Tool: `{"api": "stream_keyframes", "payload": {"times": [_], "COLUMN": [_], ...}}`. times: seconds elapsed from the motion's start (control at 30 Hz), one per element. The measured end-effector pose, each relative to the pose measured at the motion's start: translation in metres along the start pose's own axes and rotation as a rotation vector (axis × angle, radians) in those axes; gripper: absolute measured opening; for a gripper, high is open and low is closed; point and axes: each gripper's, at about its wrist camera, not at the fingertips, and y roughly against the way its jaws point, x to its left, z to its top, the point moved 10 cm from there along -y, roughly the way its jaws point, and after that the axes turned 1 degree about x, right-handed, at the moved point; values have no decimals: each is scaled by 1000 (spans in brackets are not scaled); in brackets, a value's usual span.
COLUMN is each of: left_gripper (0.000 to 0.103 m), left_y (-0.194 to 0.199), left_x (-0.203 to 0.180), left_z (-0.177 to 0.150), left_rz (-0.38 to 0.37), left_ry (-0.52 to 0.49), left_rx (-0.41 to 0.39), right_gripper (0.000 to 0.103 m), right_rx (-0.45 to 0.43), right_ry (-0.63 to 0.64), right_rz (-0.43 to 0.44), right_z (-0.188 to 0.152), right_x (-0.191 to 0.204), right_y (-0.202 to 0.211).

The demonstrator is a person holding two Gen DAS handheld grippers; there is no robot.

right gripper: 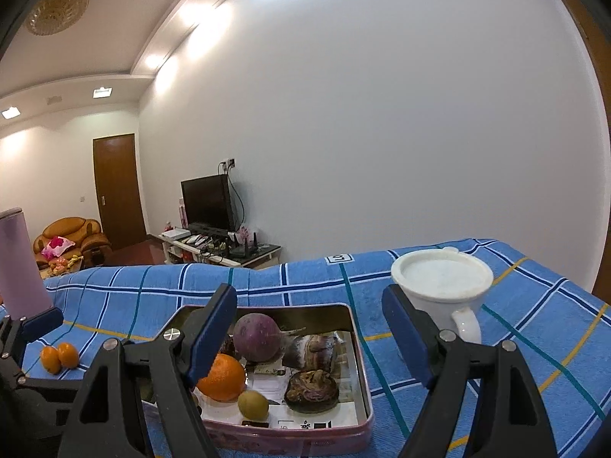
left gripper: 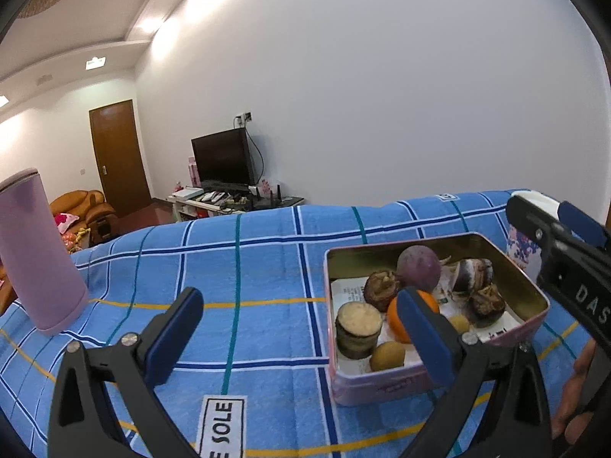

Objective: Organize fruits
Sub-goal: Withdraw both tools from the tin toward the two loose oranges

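A pink tin (left gripper: pixel 382 385) stands on the blue checked cloth and holds an orange (right gripper: pixel 221 378), a round purple fruit (right gripper: pixel 257 337), a small yellow-green fruit (right gripper: pixel 252 404), a cut brown-skinned slice (left gripper: pixel 359 328) and several dark shrivelled pieces. Two small orange fruits (right gripper: pixel 59 357) lie on the cloth left of the tin (right gripper: pixel 305 439). My left gripper (left gripper: pixel 301 332) is open over the cloth at the tin's left edge, with nothing between its pads. My right gripper (right gripper: pixel 311 334) is open above the tin, gripping nothing; it also shows at the right (left gripper: pixel 550 215).
A tall pink bottle (left gripper: pixel 38 252) stands on the cloth at the left. A white cup (right gripper: pixel 443 282) with a handle stands right of the tin. The cloth's far edge drops off toward a room with a television stand. A hand (left gripper: pixel 576 400) shows at lower right.
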Motion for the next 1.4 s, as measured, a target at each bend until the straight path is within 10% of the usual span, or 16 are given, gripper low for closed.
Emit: {"api": "stream_keyframes", "payload": {"times": [1.4], "left_gripper": [103], "left_y": [13], "left_x": [100], "left_z": [-42], "left_rz": [75], "left_ry": [61], "left_rx": [141], "right_gripper": [80], "right_rx": [161], "right_ry": [-53], "right_rz": [80], "right_z": [-36], "right_x": [96], "right_y": [1]}}
